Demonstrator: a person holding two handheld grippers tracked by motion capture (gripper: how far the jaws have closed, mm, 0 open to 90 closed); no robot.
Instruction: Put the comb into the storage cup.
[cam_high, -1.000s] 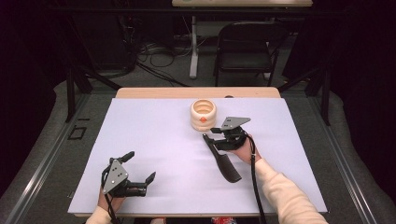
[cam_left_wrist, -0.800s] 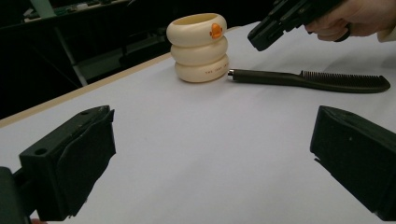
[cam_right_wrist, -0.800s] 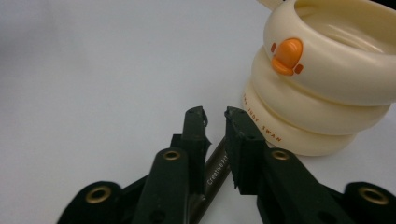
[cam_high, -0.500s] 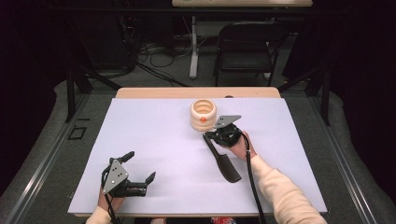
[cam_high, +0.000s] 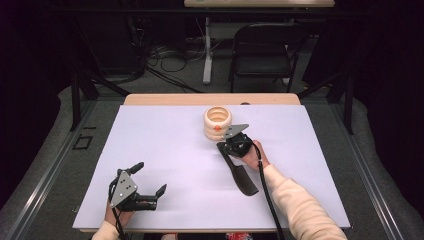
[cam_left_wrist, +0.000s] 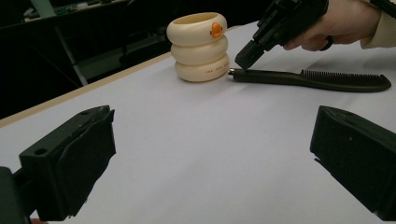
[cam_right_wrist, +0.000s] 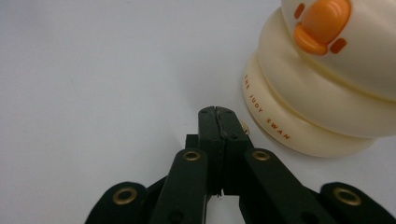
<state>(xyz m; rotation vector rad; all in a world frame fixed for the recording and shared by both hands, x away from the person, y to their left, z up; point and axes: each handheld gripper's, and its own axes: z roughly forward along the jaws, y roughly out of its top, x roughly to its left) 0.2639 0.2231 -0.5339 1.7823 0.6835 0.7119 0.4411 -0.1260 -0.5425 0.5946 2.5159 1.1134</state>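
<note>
A cream ringed cup (cam_high: 217, 122) with an orange duck beak stands at the back middle of the white table (cam_high: 170, 150). A black comb (cam_high: 242, 175) lies flat just in front of it, its handle end pointing at the cup. My right gripper (cam_high: 223, 146) is shut with nothing between its jaws, and its tips hover just above the comb's handle end. From the left gripper view that right gripper (cam_left_wrist: 245, 56) hangs over the comb (cam_left_wrist: 317, 79) beside the cup (cam_left_wrist: 198, 46). My left gripper (cam_high: 149, 177) rests open at the front left.
A folding chair (cam_high: 265, 47) and cables sit on the floor beyond the table's far edge. In the right gripper view the shut jaws of the right gripper (cam_right_wrist: 218, 114) stand close to the cup's (cam_right_wrist: 327, 93) base.
The right gripper has shifted a little left and lower, to the comb's handle end by the cup. The comb and the left gripper have stayed put.
</note>
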